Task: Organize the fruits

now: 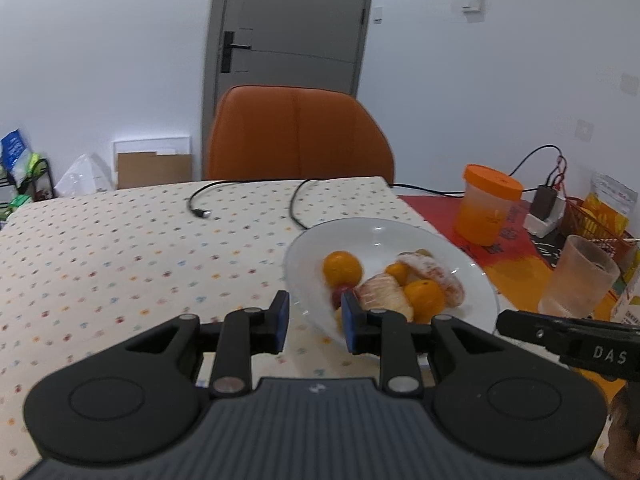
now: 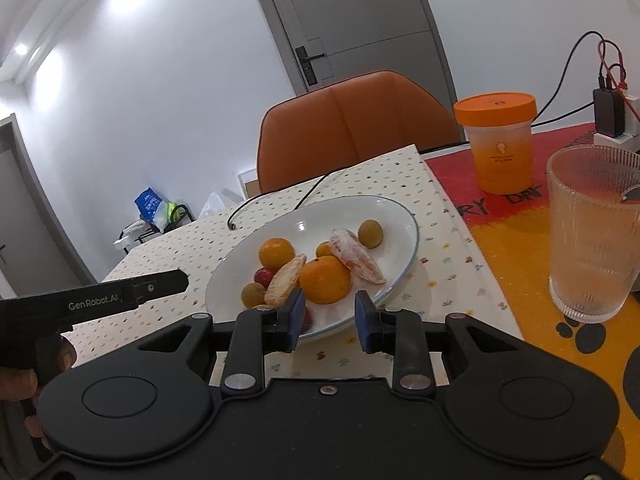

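1. Firstly, from the left wrist view, we see the left gripper (image 1: 314, 322) with its blue-padded fingers (image 1: 282, 320) spread wide and holding nothing, poised over the near rim of the white plate (image 1: 476, 280). We judge the wide gap a readiness to take a fruit. The plate sits on the dotted tablecloth (image 1: 120, 264) and carries the fruits: mandarins (image 1: 342, 267), peeled citrus segments (image 1: 386, 292) and a small red fruit (image 1: 338, 294), here blurred. The right gripper's body (image 1: 572, 342) enters at the right edge, lettered "DAS".

2. Next, from the right wrist view, we see the right gripper (image 2: 328, 322), likewise wide open and empty, its fingers (image 2: 366, 320) framing the near plate rim (image 2: 404, 216) just before the largest mandarin (image 2: 325, 282); we take this fruit as the likely next pick. Peeled segments (image 2: 356, 256), a brownish longan-like fruit (image 2: 370, 233) and a red fruit (image 2: 263, 276) lie close together, all within the plate. The left gripper's body (image 2: 120, 298) reads "GenRobot.AI". Well apart to the right stand an orange-lidded jar (image 2: 498, 148), its print too small to read, and a ribbed glass (image 2: 592, 236) on a mat (image 2: 516, 232) showing partial letters, "RY DA".
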`<move>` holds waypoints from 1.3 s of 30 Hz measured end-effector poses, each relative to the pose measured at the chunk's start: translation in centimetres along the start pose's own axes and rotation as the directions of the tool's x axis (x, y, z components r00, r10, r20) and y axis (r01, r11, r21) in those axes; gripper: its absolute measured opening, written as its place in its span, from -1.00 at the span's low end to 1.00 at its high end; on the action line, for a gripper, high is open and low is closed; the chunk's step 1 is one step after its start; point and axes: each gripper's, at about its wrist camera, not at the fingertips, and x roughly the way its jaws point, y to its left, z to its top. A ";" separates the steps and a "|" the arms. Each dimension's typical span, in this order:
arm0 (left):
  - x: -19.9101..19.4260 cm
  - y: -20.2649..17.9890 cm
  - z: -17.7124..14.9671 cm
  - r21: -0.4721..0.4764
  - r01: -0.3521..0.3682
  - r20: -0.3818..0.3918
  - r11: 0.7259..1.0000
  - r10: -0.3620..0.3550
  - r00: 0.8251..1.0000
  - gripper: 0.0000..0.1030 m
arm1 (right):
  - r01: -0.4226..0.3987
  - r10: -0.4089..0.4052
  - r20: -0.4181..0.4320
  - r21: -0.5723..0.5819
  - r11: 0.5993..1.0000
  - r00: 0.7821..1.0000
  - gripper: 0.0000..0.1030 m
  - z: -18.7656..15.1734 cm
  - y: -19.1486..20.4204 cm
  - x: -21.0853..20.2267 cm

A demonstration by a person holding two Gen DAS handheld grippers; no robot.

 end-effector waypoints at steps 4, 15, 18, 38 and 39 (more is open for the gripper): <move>-1.1 0.9 -0.3 -0.012 -0.022 -0.004 1.000 0.022 1.000 -0.41 | -0.010 0.010 0.001 -0.011 1.000 1.000 -0.38 0.0 0.8 -0.3; -4.1 2.4 -1.9 -0.036 -0.083 0.001 0.996 0.084 0.997 0.02 | -0.028 0.028 -0.008 -0.031 0.999 1.000 -0.14 -0.6 2.3 -1.4; -4.5 3.1 -2.5 -0.054 -0.109 -0.001 0.993 0.109 0.994 0.14 | -0.028 0.027 -0.022 -0.038 0.999 0.999 -0.14 -0.8 2.9 -1.3; -9.2 8.2 -3.6 -0.124 -0.188 -0.003 0.974 0.189 0.982 0.91 | 0.003 -0.005 -0.020 -0.119 0.993 1.000 0.77 -1.0 8.5 -2.3; -9.4 8.3 -3.7 -0.126 -0.188 -0.007 0.974 0.189 0.982 0.91 | 0.005 -0.008 -0.018 -0.122 0.992 1.000 0.81 -1.0 8.7 -2.4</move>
